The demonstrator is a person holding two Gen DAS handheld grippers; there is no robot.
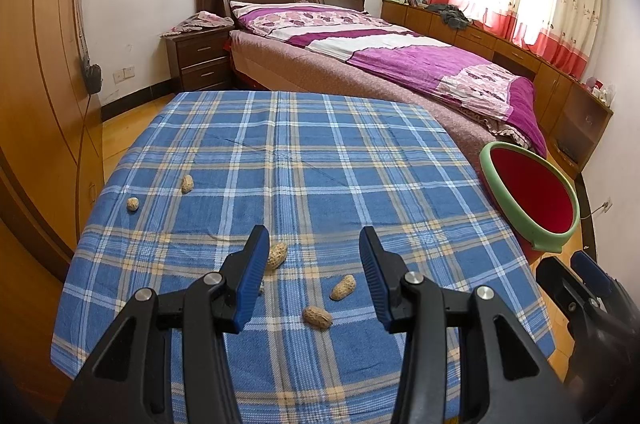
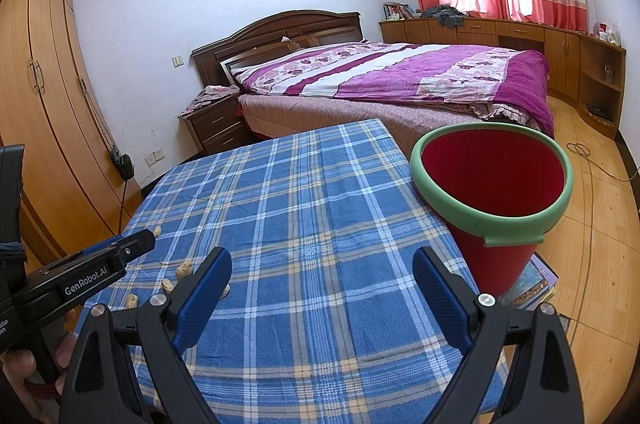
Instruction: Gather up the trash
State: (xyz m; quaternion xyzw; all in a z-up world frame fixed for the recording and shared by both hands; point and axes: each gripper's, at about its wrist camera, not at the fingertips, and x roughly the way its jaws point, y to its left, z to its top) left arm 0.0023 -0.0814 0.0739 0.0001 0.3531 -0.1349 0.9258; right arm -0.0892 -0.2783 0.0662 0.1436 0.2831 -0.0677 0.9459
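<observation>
Five peanut shells (image 1: 276, 255) lie on the checked counter (image 1: 304, 152); the left hand-held gripper (image 1: 314, 276) hangs half-open and empty above the nearest, the right hand-held gripper (image 2: 322, 298) open, empty. Straddle one shell squarely (they're light), then carry it to the red bin (image 2: 492, 184) beside the counter.

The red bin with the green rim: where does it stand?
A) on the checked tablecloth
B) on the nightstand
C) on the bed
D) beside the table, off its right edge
D: the red bin stands past the tablecloth's right edge, lower than the tabletop.
</observation>
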